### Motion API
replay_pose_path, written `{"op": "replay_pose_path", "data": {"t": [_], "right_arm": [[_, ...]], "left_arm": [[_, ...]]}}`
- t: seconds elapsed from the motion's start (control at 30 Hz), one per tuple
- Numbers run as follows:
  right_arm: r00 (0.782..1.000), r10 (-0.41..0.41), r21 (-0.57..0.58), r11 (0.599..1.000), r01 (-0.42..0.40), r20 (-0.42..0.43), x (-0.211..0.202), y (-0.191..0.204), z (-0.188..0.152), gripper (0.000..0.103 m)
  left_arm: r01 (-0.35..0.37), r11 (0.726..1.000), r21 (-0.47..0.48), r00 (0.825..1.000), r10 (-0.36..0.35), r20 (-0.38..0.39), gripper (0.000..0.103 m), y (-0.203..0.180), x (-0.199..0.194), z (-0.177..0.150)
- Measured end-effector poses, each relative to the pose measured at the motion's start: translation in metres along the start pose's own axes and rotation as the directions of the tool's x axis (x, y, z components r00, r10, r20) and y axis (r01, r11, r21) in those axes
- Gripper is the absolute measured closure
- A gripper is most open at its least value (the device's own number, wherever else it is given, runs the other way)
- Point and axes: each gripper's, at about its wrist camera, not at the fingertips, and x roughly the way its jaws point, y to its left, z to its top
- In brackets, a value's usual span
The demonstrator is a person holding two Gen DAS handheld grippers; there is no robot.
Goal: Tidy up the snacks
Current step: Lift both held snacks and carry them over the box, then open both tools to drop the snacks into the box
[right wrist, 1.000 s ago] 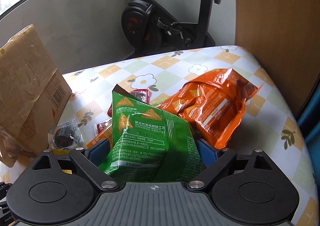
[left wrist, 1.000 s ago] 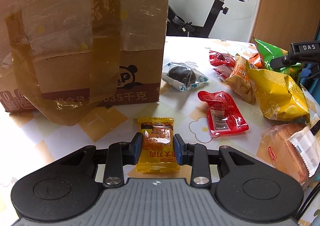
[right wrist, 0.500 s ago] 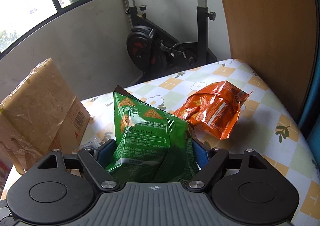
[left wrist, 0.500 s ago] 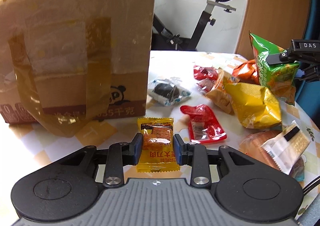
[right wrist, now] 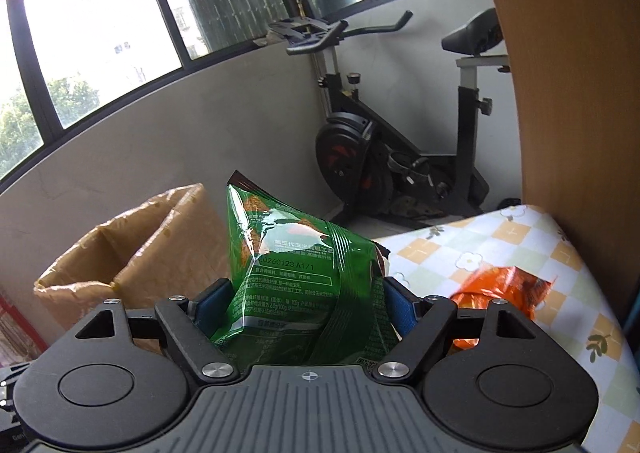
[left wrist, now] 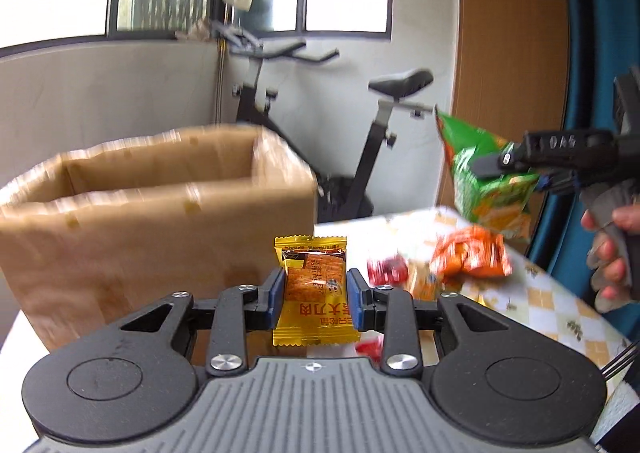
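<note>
My left gripper [left wrist: 314, 295] is shut on a small yellow snack packet [left wrist: 314, 293], held up in the air in front of the open cardboard box [left wrist: 152, 213]. The box's open top shows from above its near rim. My right gripper [right wrist: 306, 299] is shut on a green chip bag [right wrist: 304, 269], also lifted off the table. The same green bag [left wrist: 486, 185] hangs at the right of the left wrist view, clamped by the right gripper [left wrist: 520, 169], with a person's hand [left wrist: 612, 253] on its handle. In the right wrist view the box [right wrist: 132, 253] stands to the left.
An orange chip bag [left wrist: 472, 257] and small red packets [left wrist: 388, 269] lie on the checked tablecloth [right wrist: 520, 245]. The orange bag [right wrist: 504, 289] also lies right of the right gripper. An exercise bike [right wrist: 384, 157] stands beyond the table, a wooden panel [right wrist: 568, 73] at the right.
Both grippers rose with their snacks and tilted up. The box's open top has come into view, and the table snacks have dropped low. The right jaws narrowed on the green bag early on.
</note>
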Motion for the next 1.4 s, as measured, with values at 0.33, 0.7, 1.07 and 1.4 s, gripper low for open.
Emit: {"op": "replay_pose_path", "data": {"t": [0.33, 0.7, 1.07, 1.4], "right_arm": [[0.986, 0.165, -0.138, 0.977, -0.165, -0.017, 0.046, 0.098, 0.049, 0.026], [0.978, 0.189, -0.407, 0.889, -0.209, -0.090, 0.137, 0.241, 0.059, 0.026], [0.981, 0.104, -0.485, 0.857, -0.173, -0.166, 0.185, 0.283, 0.025, 0.021], [0.981, 0.129, -0.439, 0.880, -0.181, -0.144, 0.165, 0.264, 0.030, 0.011]], "left_arm": [[-0.124, 0.990, -0.062, 0.983, 0.131, 0.131, 0.068, 0.069, -0.022, 0.072], [-0.305, 0.939, -0.160, 0.950, 0.312, 0.019, 0.068, 0.143, 0.006, 0.098], [-0.323, 0.932, -0.165, 0.946, 0.320, -0.045, 0.051, 0.167, 0.040, 0.100], [-0.343, 0.928, -0.143, 0.939, 0.345, -0.011, 0.024, 0.152, 0.031, 0.099]]}}
